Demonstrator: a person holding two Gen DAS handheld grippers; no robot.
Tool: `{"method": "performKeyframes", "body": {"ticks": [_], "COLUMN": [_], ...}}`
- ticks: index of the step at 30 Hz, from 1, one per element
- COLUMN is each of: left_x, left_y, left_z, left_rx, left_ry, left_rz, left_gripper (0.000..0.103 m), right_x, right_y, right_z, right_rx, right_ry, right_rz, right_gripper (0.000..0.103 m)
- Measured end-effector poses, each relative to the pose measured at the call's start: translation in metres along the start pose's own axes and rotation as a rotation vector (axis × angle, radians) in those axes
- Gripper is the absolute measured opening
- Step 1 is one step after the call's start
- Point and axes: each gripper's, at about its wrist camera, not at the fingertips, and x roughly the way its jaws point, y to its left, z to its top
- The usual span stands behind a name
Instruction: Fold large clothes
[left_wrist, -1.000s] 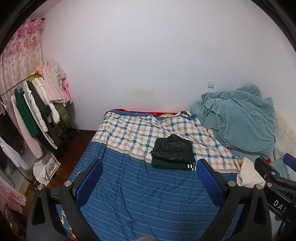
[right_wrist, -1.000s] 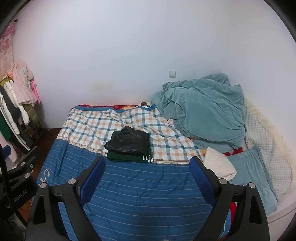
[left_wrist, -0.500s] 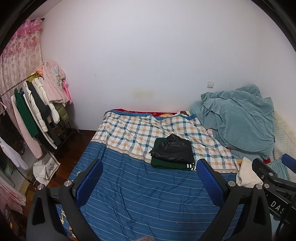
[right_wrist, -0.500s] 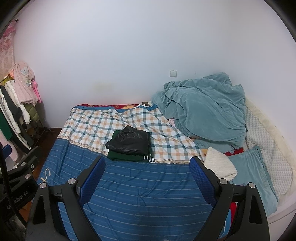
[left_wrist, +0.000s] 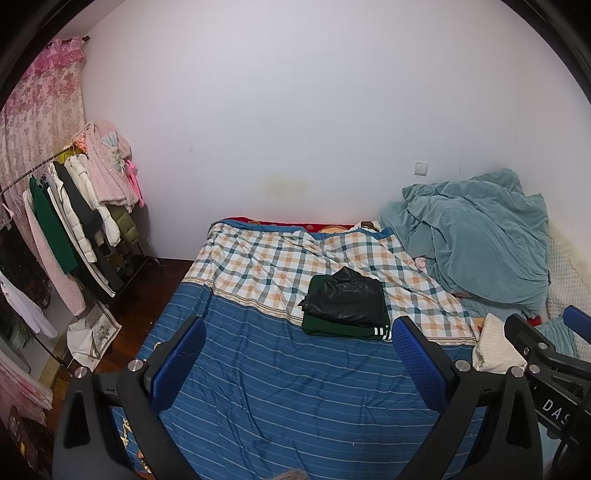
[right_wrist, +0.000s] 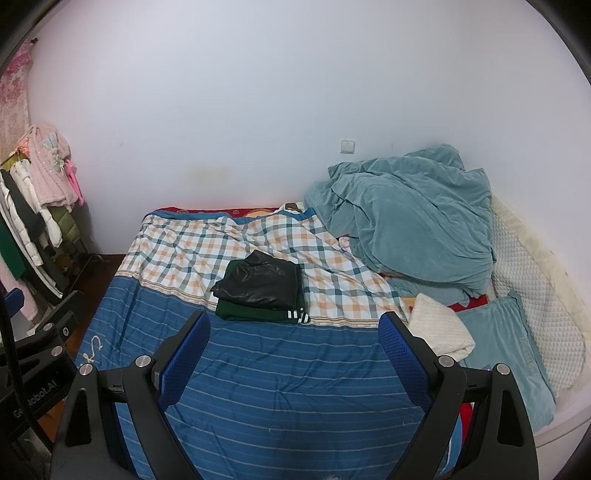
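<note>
Fingers spread wide on both tools, nothing between them; the left gripper (left_wrist: 297, 354) and the right gripper (right_wrist: 293, 350) hang side by side above the near end of the bed (right_wrist: 295, 387), level and apart from the cloth, which looks to me like a pause with no piece taken up; the blue striped cover (left_wrist: 295, 398) beneath them lies smooth and bare, presumably kept so as a flat place for folding. Further in, where the stripes meet the checked sheet (left_wrist: 266, 262), sits a neat stack: a black folded garment (left_wrist: 347, 295) resting on a dark green folded garment (left_wrist: 343, 328) with white stripes at its corner; squared up and set out of the working space, they read as finished pieces. To the right, a cream cloth (right_wrist: 439, 328) lies bunched beside a teal pillow (right_wrist: 506, 354). Beyond, a teal blanket (right_wrist: 413, 218) is heaped against the wall; far left, a clothes rack (left_wrist: 74, 214) holds hanging coats, possibly the supply for the next fold.
</note>
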Motion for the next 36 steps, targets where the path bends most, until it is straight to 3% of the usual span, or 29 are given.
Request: {"method": "performKeyframes", "body": {"ticks": [36], "left_x": [-0.001], "left_y": [0.004], "left_z": [-0.001], "left_rx": [-0.006], "left_ry": [0.001], "left_rz": [0.01], "left_gripper": [0.103], "right_x": [0.006], "right_y": [0.001], "right_z": [0.012], "right_rx": [-0.003], "right_ry": [-0.002], "right_rz": [0.009], "right_gripper": [0.094]}}
